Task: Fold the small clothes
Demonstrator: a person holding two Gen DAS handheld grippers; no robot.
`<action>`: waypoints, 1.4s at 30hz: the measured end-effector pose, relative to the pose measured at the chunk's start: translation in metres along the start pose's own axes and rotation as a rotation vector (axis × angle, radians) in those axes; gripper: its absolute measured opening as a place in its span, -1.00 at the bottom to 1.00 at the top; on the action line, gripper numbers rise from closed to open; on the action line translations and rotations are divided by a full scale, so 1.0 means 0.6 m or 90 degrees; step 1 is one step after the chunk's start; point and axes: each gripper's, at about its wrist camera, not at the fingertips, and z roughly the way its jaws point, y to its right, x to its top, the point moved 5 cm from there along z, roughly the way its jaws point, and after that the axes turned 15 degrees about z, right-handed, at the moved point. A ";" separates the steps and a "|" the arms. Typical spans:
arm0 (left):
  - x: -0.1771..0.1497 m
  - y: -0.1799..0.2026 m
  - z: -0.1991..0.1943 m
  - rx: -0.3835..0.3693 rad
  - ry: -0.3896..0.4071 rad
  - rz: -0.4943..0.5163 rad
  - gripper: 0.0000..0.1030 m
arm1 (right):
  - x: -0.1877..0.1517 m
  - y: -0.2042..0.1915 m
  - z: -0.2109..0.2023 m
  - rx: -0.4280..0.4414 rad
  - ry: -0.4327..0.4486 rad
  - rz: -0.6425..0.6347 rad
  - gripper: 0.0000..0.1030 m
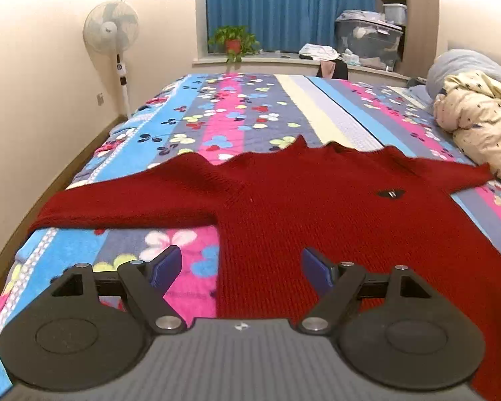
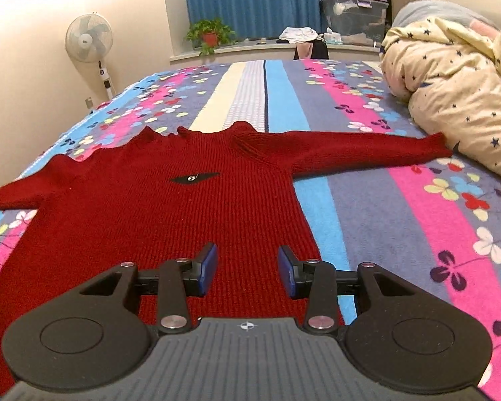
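Note:
A small red knitted sweater lies spread flat on the bed, both sleeves stretched out sideways and its neck pointing away from me. A small black badge sits on its chest. My left gripper hovers above the sweater's lower left edge, jaws wide open with nothing between the blue pads. My right gripper hangs over the sweater near its lower right side, jaws parted and empty; no cloth is pinched.
The bed carries a striped flower-print cover. A bundled cream duvet with stars lies at the right, touching the right sleeve end. A standing fan, a potted plant and storage boxes stand beyond the bed.

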 end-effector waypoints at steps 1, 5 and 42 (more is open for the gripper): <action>0.012 -0.010 0.015 0.004 -0.003 0.000 0.62 | 0.000 -0.002 0.002 -0.002 -0.001 -0.002 -0.19; 0.035 -0.043 0.065 0.009 -0.005 -0.011 0.62 | -0.002 -0.010 0.010 -0.005 -0.005 -0.008 -0.19; -0.013 -0.238 0.220 0.034 -0.100 -0.331 -0.27 | 0.063 0.072 -0.017 -0.101 0.103 -0.004 -0.31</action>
